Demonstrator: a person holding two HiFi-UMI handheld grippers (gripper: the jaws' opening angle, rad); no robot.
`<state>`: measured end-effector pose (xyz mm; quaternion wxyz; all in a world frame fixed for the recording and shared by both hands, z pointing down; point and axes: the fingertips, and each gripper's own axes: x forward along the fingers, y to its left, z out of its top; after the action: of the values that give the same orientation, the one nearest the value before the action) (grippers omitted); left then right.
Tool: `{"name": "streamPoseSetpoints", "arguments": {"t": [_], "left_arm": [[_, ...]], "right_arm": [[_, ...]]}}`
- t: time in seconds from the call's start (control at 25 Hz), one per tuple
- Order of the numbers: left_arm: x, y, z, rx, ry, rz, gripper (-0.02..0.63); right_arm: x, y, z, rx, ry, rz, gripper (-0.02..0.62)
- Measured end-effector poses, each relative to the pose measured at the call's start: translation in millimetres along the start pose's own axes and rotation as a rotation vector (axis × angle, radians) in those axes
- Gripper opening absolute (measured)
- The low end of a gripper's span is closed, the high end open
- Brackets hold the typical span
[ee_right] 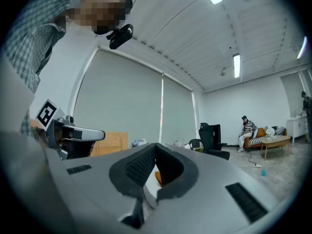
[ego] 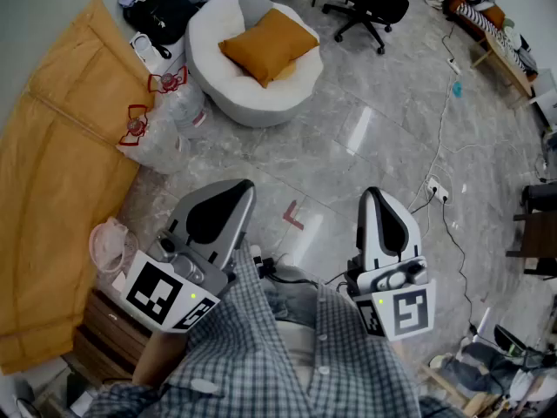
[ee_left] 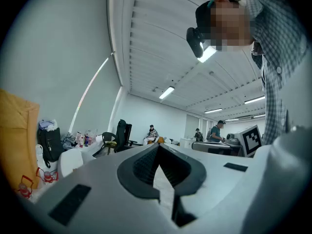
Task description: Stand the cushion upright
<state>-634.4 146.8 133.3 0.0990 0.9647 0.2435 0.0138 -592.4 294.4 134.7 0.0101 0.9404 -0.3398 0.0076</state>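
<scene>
Mustard-orange fabric marks the cushion (ego: 268,44), which is seen in the head view lying on its broad face in the seat of a round white armchair (ego: 224,90), tipped a little against the padding rather than standing on an edge. The armchair is set on a grey marble floor (ego: 365,138), well apart from both grippers, which are held low in the picture close to a checked shirt (ego: 261,355). The left gripper (ego: 244,186) is pointed towards the armchair; in the left gripper view its jaws are shown pressed together at the tips, and nothing is held between them. The right gripper (ego: 376,195) is held beside it, with bare floor between the two; in the right gripper view its jaws are likewise closed on nothing. Clear plastic bags with red handles (ego: 170,116) are piled just beside the armchair, next to a large orange-brown sheet (ego: 61,146). A black office chair (ego: 370,3) is placed beyond the armchair, and a white power strip (ego: 432,187) lies on the floor near the right gripper.
</scene>
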Motion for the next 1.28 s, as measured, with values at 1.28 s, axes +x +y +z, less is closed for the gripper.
{"name": "streamPoseSetpoints", "arguments": {"t": [1.28], "left_arm": [[-29.7, 44.6, 2.0, 0.002, -0.019, -0.082, 0.007]], "right_arm": [[13.6, 33.2, -5.8, 0.042, -0.018, -0.13, 0.006]]}}
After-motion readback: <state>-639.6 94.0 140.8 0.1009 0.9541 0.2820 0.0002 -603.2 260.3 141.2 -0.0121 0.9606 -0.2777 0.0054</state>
